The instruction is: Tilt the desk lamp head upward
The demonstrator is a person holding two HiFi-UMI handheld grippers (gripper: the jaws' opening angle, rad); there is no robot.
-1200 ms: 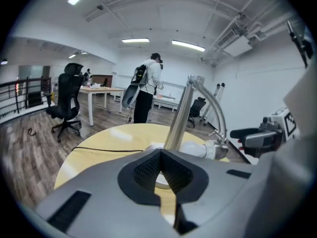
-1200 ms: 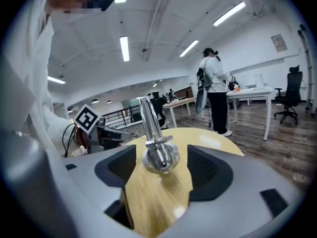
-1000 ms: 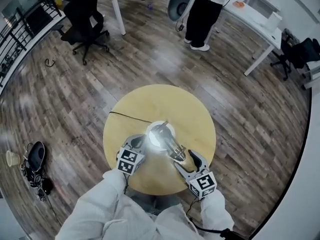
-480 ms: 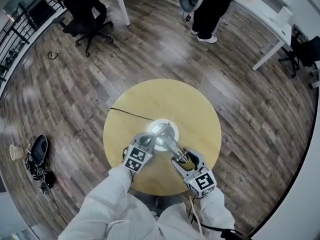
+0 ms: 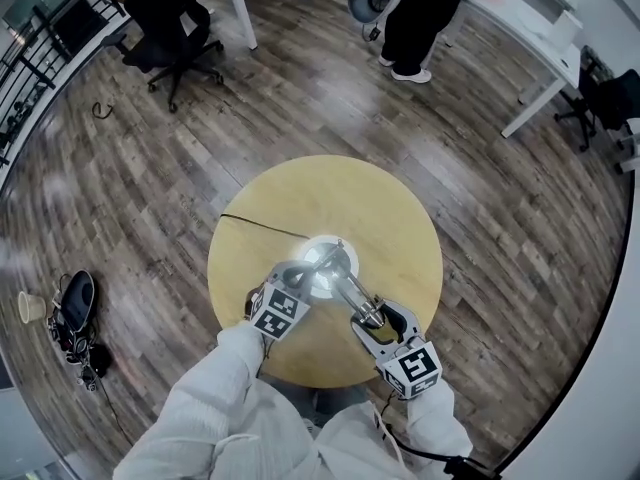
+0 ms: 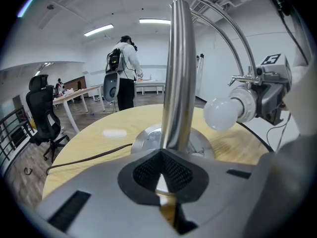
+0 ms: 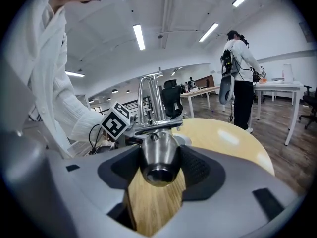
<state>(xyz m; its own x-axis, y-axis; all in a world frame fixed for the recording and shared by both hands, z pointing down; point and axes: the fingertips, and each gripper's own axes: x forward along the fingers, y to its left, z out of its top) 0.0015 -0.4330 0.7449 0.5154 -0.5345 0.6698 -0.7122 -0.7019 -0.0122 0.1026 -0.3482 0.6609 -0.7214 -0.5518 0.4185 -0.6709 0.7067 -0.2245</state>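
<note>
You're now gripping the lamp head [image 7: 158,157] in the right gripper [image 5: 369,314] fingers. The left gripper [image 5: 293,284], fingers clenched, is bracing the pole [image 6: 177,83], so tilting comes next.

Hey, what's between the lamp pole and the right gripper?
The white bulb, jutting from the lamp head held by the right gripper, clear of the pole. The left gripper view shows it.

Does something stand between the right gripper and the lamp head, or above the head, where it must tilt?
Nothing visible. The lamp head sits between the jaws of the right gripper, and only the lamp's curved arm is above it.
</note>
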